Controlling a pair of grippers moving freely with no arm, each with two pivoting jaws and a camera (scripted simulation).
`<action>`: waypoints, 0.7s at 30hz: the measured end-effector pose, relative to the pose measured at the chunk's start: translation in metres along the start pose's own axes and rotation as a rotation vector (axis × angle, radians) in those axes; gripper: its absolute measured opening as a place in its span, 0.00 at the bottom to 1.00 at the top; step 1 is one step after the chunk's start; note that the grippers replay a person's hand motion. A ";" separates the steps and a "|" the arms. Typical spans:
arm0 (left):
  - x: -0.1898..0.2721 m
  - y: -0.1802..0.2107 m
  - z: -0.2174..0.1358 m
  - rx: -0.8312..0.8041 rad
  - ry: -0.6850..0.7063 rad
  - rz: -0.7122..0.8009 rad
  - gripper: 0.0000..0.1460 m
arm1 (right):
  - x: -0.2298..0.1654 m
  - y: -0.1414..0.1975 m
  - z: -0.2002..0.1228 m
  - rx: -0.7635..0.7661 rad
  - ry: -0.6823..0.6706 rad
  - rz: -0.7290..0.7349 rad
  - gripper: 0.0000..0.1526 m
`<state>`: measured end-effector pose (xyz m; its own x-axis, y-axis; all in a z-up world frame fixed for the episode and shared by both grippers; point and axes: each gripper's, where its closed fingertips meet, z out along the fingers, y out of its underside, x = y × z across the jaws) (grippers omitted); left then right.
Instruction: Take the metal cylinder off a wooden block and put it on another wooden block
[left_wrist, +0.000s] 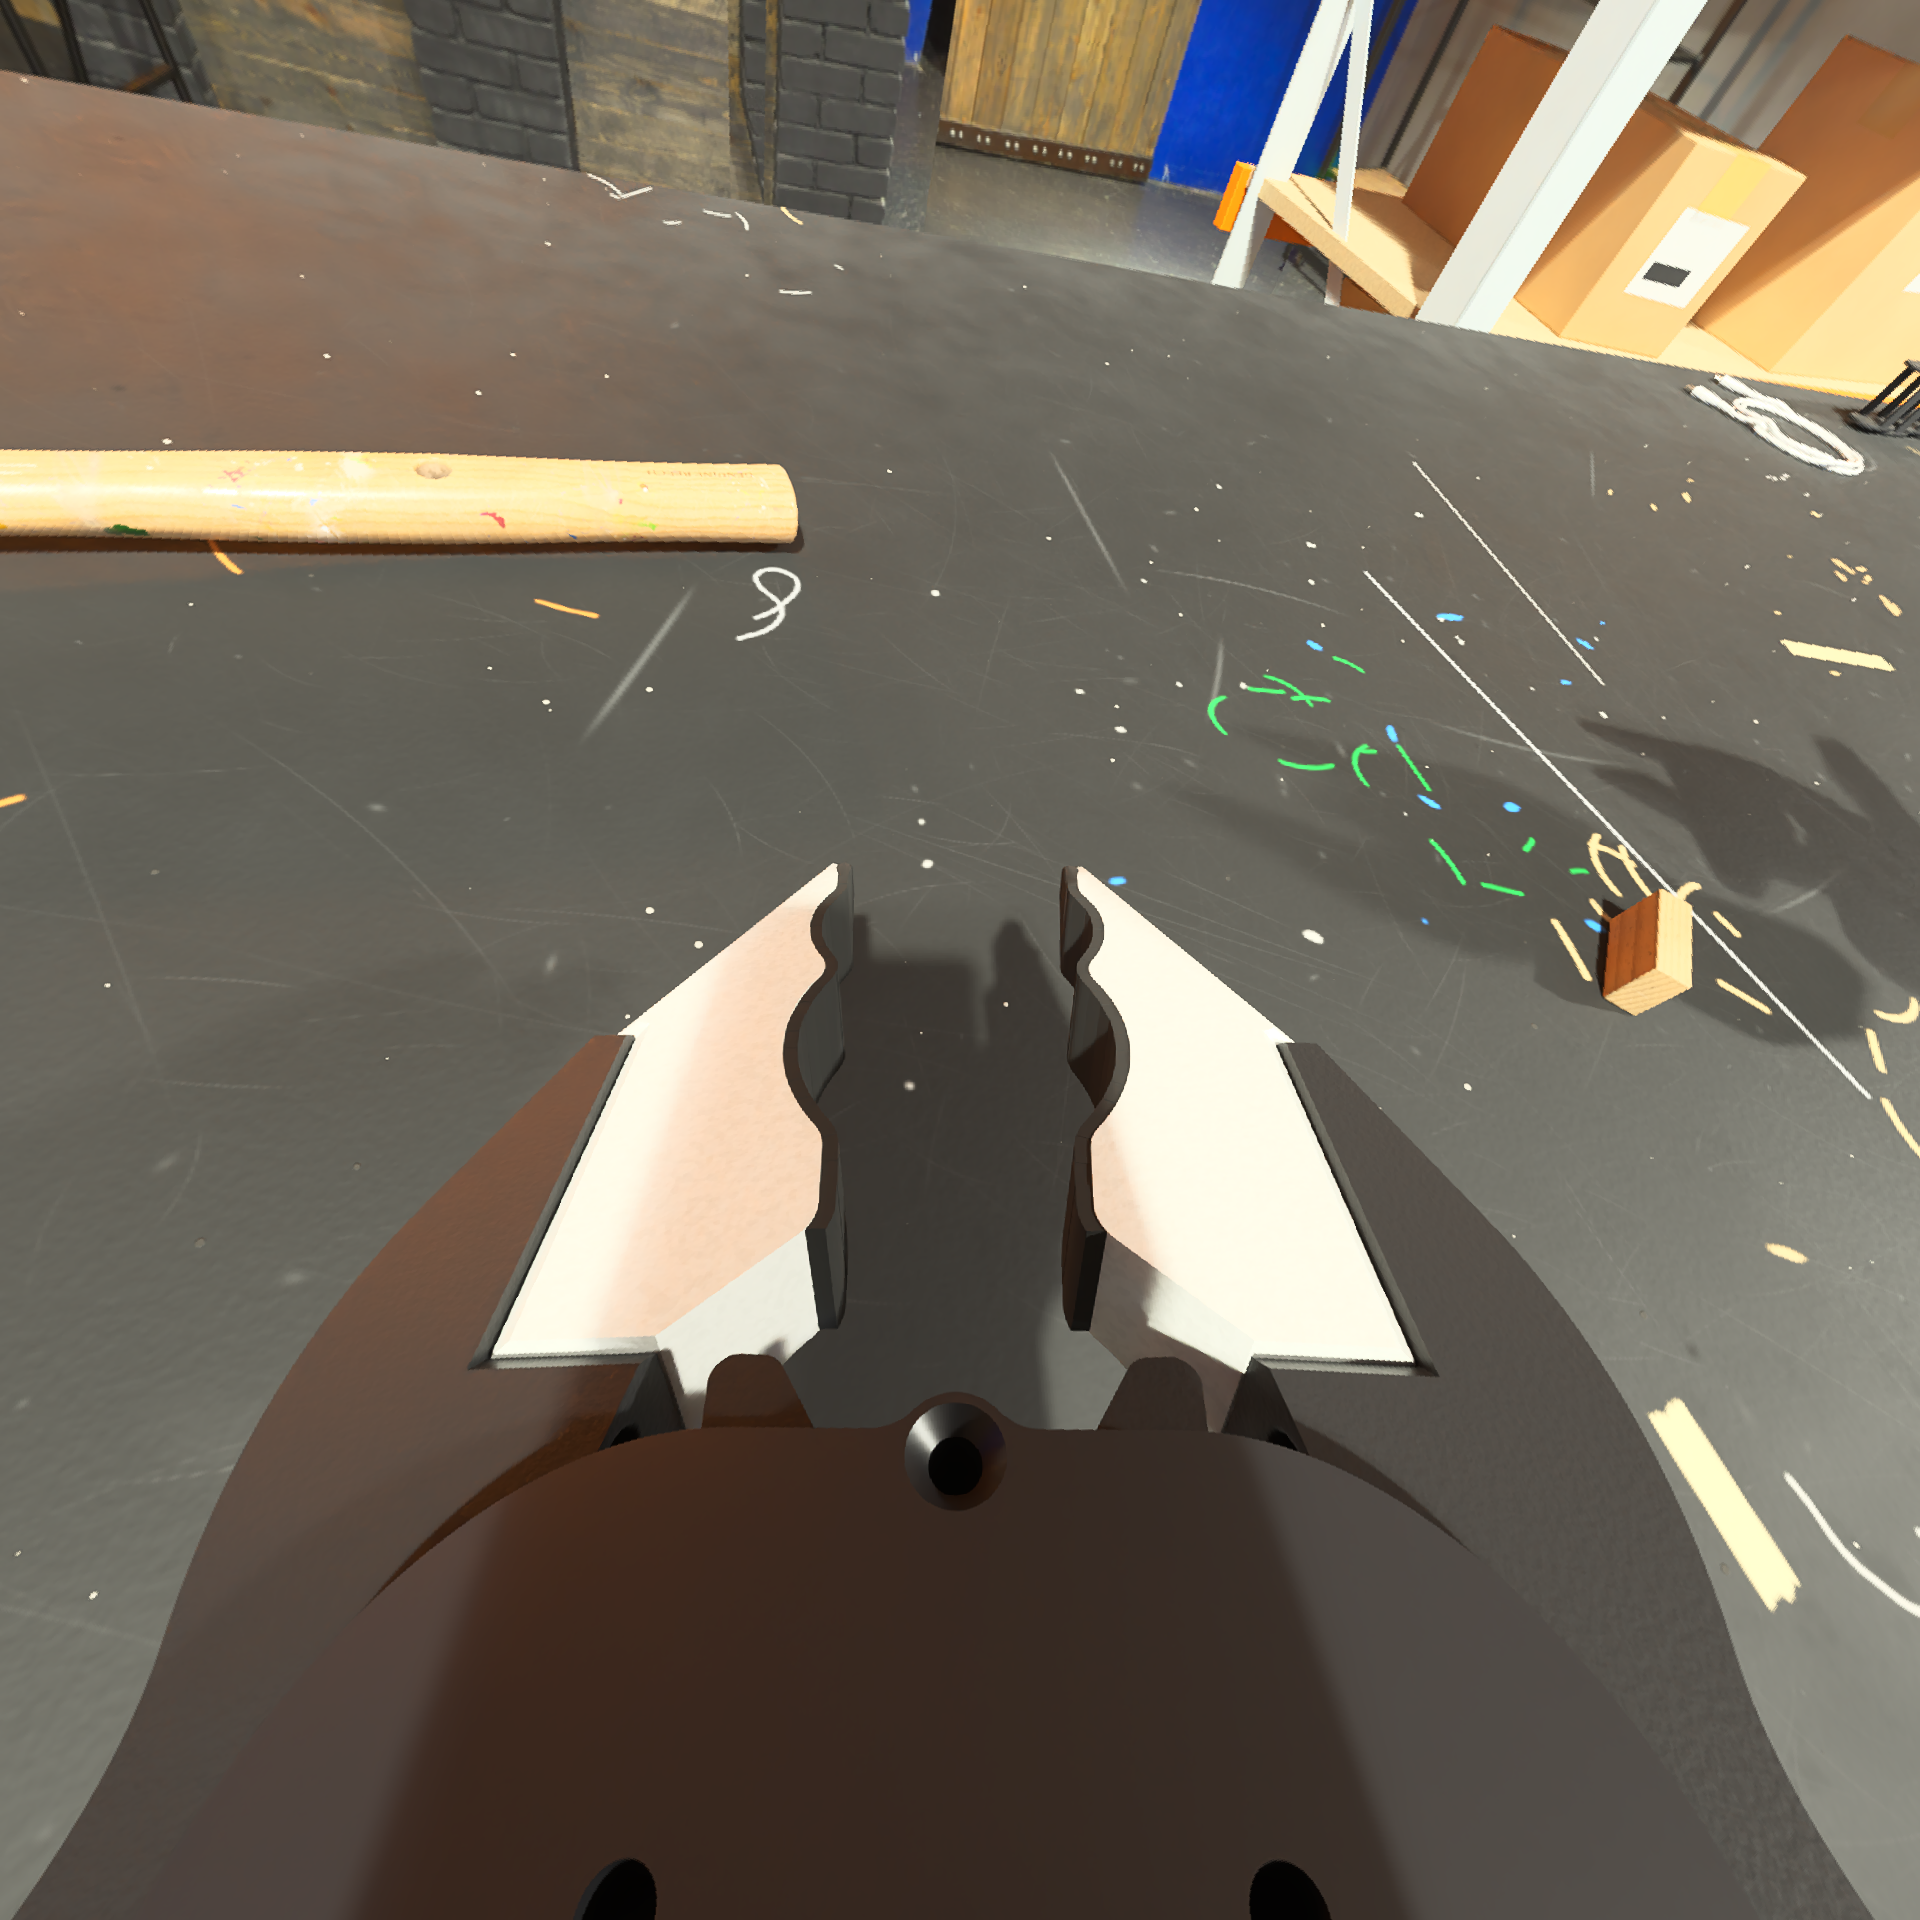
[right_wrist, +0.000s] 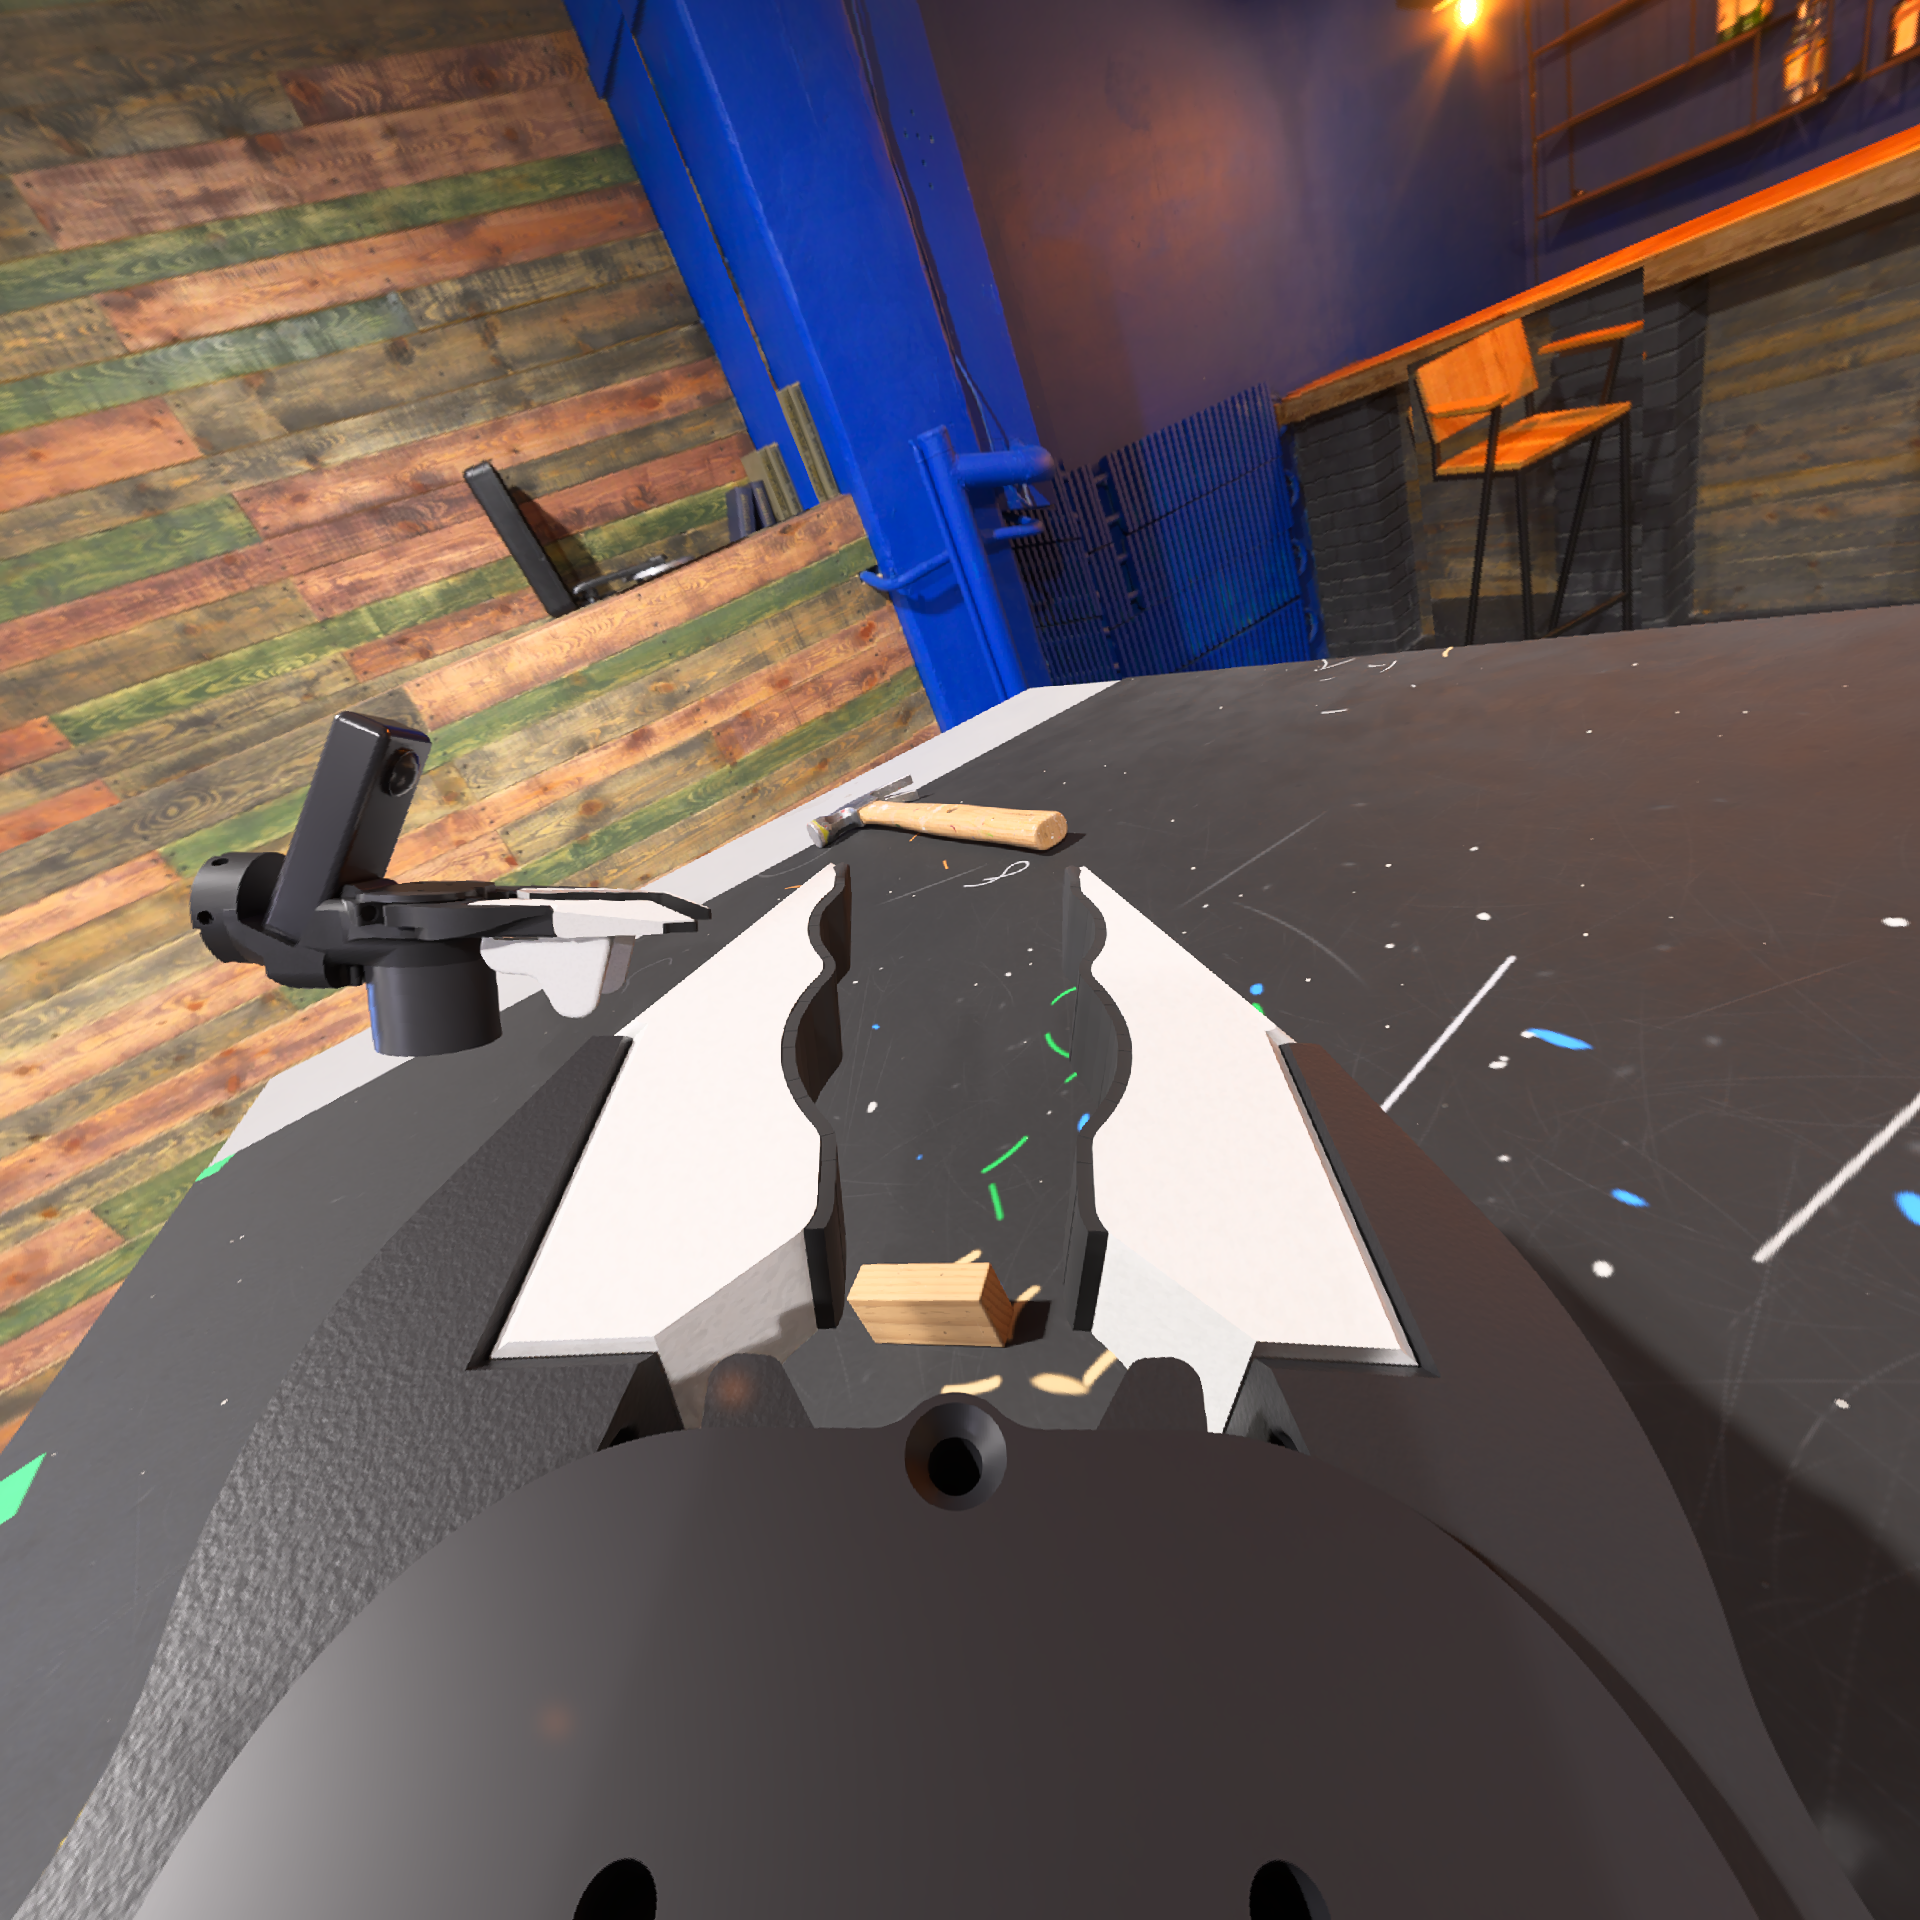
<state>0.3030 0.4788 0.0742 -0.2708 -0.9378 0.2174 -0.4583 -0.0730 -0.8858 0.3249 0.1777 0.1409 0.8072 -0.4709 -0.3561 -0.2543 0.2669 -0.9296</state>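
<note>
A small wooden block (left_wrist: 1647, 952) lies on the dark table at the right of the left wrist view, with nothing on it. The same kind of block (right_wrist: 932, 1305) shows low between the fingers in the right wrist view, below them on the table. No metal cylinder is in view. My left gripper (left_wrist: 956, 883) is open and empty above bare table. My right gripper (right_wrist: 956, 883) is open and empty, hovering over the block. The left gripper also shows at the left of the right wrist view (right_wrist: 623, 925), above the table's edge.
A hammer with a wooden handle (left_wrist: 395, 497) lies on the table at the far left; it also shows in the right wrist view (right_wrist: 945, 823) near the table's far edge. Cardboard boxes (left_wrist: 1621, 229) and a white frame stand beyond the table. A white cord (left_wrist: 1782, 431) lies far right.
</note>
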 end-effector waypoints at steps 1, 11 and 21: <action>0.000 0.000 0.000 0.000 0.000 0.000 0.27 | 0.000 0.000 0.000 0.001 0.000 0.001 0.27; 0.000 0.001 0.001 -0.010 -0.001 0.002 0.27 | 0.001 -0.002 -0.002 0.017 -0.003 0.017 0.27; 0.000 0.005 0.005 -0.044 -0.028 0.024 0.27 | 0.001 -0.005 -0.005 0.046 -0.021 0.040 0.27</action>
<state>0.3050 0.4773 0.0682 -0.2591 -0.9482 0.1840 -0.4884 -0.0357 -0.8719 0.3243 0.1713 0.1450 0.8081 -0.4415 -0.3899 -0.2621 0.3232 -0.9093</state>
